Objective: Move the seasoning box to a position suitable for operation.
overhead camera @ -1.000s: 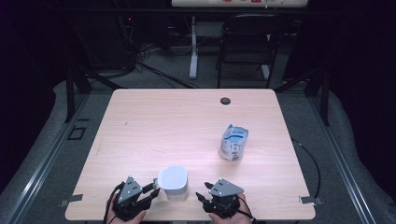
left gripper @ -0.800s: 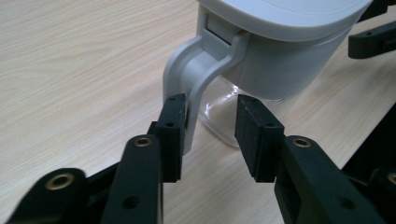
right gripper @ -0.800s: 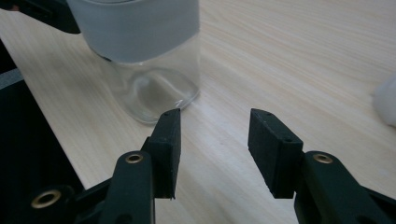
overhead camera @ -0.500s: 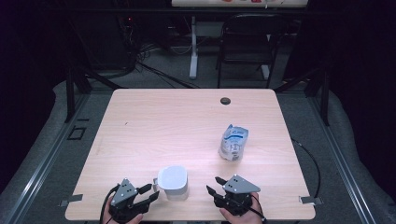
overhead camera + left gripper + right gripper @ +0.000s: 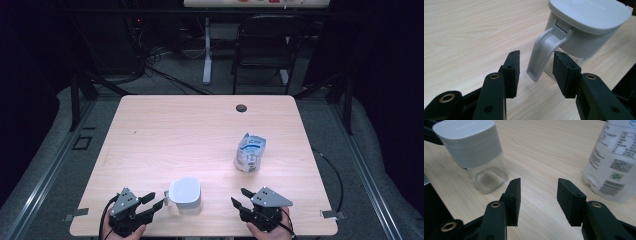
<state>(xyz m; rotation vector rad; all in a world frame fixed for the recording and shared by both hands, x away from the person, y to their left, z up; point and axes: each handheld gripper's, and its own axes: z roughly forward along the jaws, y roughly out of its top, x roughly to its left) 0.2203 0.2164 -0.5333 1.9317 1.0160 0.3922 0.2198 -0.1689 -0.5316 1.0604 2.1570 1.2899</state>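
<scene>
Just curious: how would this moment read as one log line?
left gripper: open, just opened, astride jug handle | right gripper: open, empty | bottle: upright

Worktop (image 5: pixel 200 130): pale wood-grain laminate, smooth, low sheen.
Jug (image 5: pixel 185 195): clear glossy plastic body; lid and handle (image 5: pixel 541 56) of grey matt plastic, smooth.
Pouch (image 5: pixel 249 152): thin translucent plastic film, glossy, slightly crumpled, printed label.
Left tool (image 5: pixel 156 202) and right tool (image 5: pixel 239 197): black matt plastic arms, brass-coloured metal rivets; pads (image 5: pixel 512 72) of dull black rubbery material, finely textured.
</scene>
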